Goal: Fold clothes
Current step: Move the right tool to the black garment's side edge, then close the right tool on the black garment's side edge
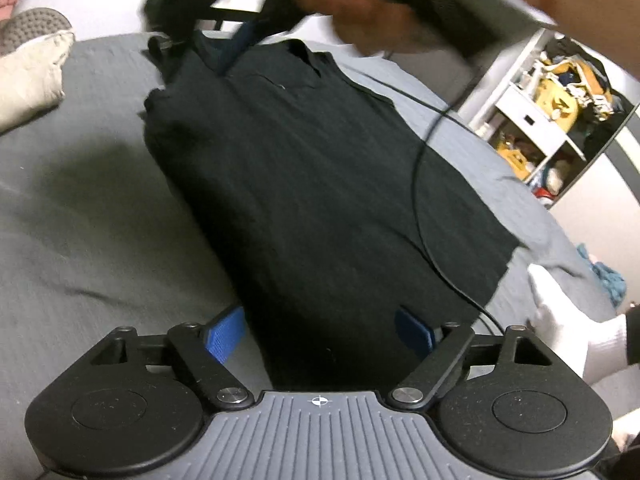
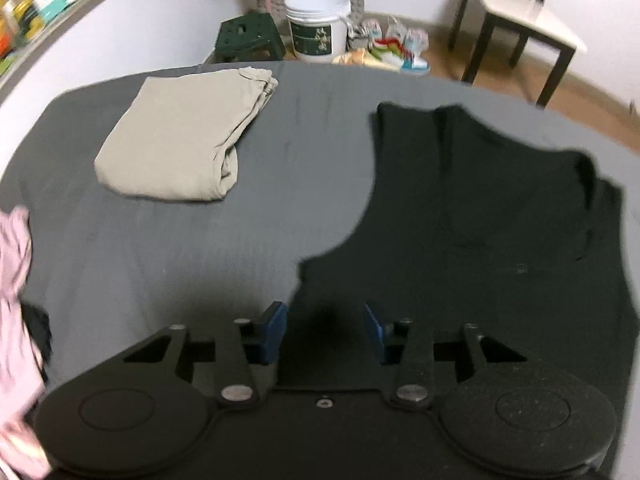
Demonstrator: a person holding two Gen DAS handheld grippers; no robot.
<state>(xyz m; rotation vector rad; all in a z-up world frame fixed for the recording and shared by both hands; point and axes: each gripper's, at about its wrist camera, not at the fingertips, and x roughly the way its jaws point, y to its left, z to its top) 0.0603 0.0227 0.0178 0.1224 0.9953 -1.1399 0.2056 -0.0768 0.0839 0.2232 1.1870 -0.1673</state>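
A black sleeveless top (image 1: 304, 168) lies flat on the grey bed sheet (image 1: 100, 220). In the left wrist view its lower hem runs between the blue pads (image 1: 224, 334) of my left gripper (image 1: 320, 334), which is open wide over the cloth. In the right wrist view the same top (image 2: 480, 220) shows its shoulder straps and neckline at the far end. My right gripper (image 2: 324, 332) is open, and the top's side edge by the armhole lies between its fingers. Both views are motion-blurred.
A folded beige garment (image 2: 176, 140) lies on the sheet (image 2: 280, 128) at the far left, and a pink garment (image 2: 16, 300) at the left edge. A thin black cable (image 1: 418, 184) crosses the top. A white-socked foot (image 1: 568, 332) rests at the bed's right edge. A shelf (image 1: 548, 112), bucket (image 2: 318, 26) and chair (image 2: 516, 12) stand beyond.
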